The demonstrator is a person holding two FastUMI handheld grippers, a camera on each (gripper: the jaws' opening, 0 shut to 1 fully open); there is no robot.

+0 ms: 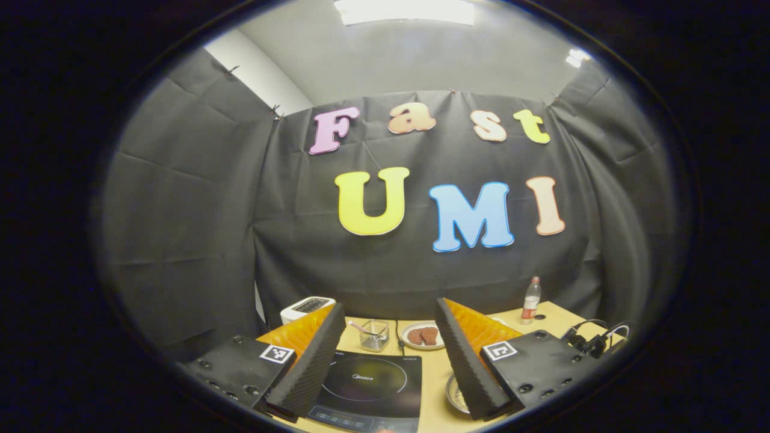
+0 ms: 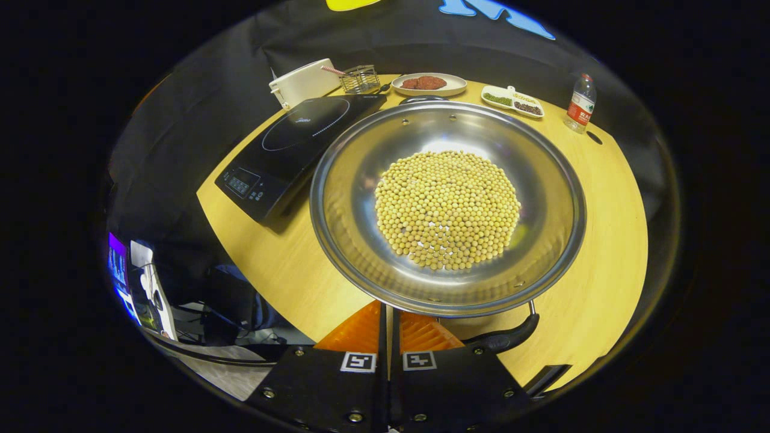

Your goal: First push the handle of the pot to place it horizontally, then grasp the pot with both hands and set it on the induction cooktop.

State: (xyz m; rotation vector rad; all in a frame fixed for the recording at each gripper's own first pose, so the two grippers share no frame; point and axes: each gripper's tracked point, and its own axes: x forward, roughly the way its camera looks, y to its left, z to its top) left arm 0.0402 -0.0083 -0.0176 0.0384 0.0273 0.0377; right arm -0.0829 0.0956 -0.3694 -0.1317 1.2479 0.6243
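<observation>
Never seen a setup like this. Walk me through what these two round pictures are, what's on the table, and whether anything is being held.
A person carries a hand-held gripper in each hand, and a fisheye camera rides on each.

In the left gripper view, the left hand-held gripper is open, high above the induction cooktop, holding nothing.

In the right gripper view, the right hand-held gripper is shut, its fingers together by the near rim of the steel pot of soybeans. The pot's black handle lies just to the side. It grips nothing.

On the wooden table also stand a white toaster, a plate of patties, a divided dish and a bottle.
</observation>
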